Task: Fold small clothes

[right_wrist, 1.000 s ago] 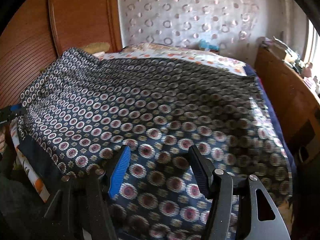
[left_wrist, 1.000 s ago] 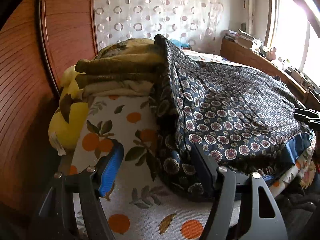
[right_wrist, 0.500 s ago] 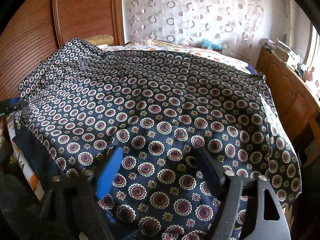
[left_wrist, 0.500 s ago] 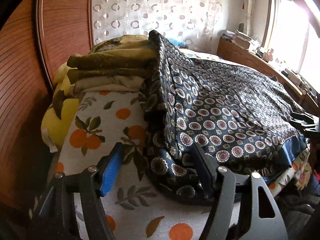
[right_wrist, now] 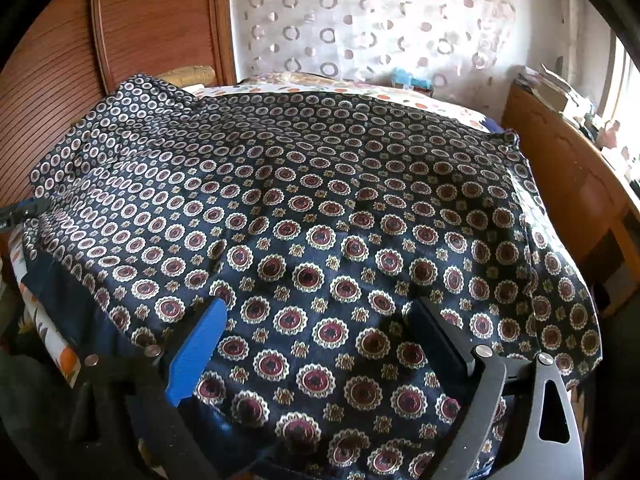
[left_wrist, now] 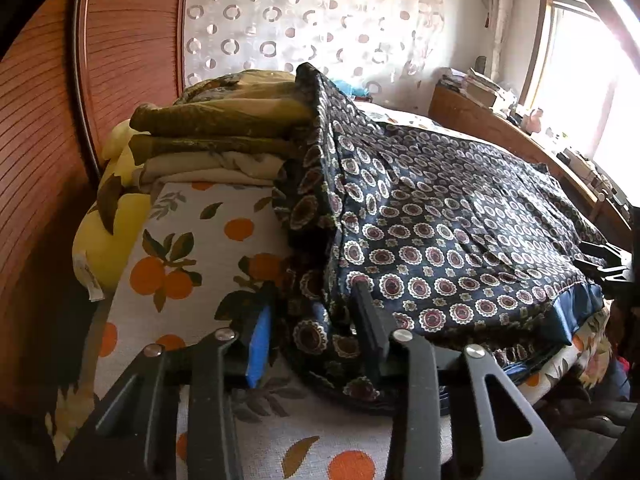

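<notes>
- Left gripper (left_wrist: 310,322), fingers narrowed, pinches the patterned cloth's (left_wrist: 460,216) bunched edge.
- Right gripper (right_wrist: 316,328), fingers spread wide, hovers over the cloth, gripping nothing.

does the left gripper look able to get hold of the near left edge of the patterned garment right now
Probably yes. The left gripper sits at the near edge of the navy medallion-print garment, with bunched fabric already between its partly closed fingers and nothing in the way; the folded pile lies well behind.

Home bedroom: bed (left_wrist: 208,248), curtain (left_wrist: 320,28), wooden headboard (left_wrist: 128,52).
</notes>
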